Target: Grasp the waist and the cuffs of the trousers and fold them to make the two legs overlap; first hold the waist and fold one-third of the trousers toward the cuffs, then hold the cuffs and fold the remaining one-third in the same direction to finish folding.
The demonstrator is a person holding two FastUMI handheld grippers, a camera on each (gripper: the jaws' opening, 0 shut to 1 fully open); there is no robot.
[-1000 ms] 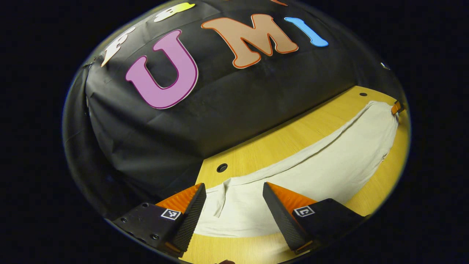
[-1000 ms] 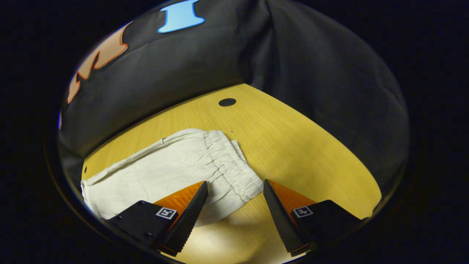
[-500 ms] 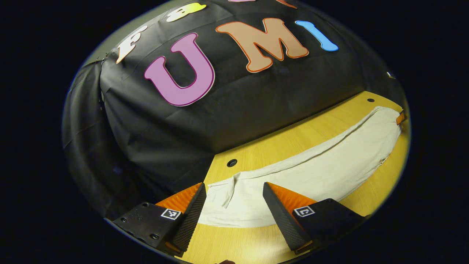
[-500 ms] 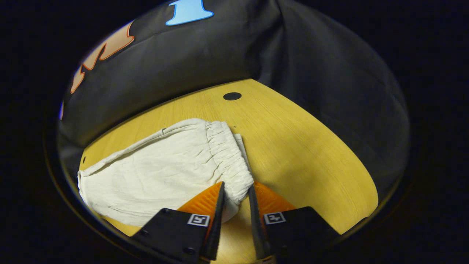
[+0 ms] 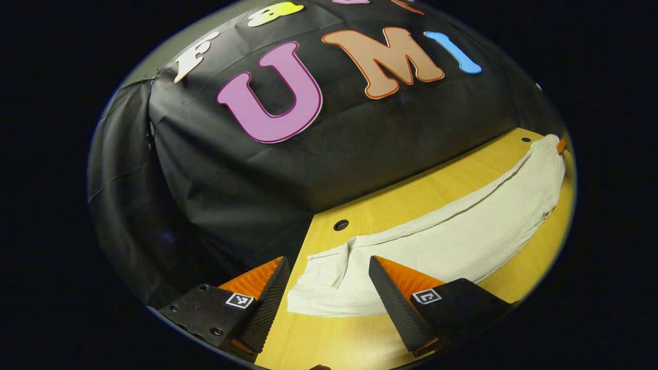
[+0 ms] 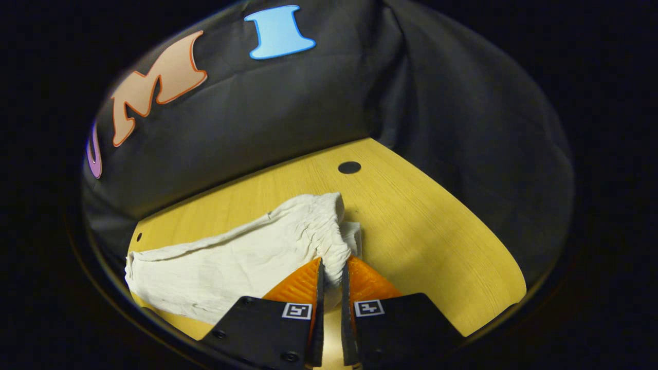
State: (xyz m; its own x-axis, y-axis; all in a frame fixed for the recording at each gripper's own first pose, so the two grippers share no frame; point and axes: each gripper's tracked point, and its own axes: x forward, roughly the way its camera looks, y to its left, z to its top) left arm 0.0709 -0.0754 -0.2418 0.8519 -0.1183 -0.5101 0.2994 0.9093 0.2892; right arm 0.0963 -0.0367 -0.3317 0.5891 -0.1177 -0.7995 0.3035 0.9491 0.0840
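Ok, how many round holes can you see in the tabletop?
2: one hole beyond the cuffs, one hole beyond the waist. Others may sit under the trousers.

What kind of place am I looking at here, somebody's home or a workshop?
Probably a staged recording booth, not a home: black cloth wall, a bare wooden table with holes, and one pair of pale trousers.

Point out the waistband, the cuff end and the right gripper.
waistband (image 6: 324, 231): right gripper view, gathered elastic edge.
cuff end (image 5: 321, 288): left gripper view, flat hem area.
right gripper (image 6: 330, 272): right gripper view, between fingertips.
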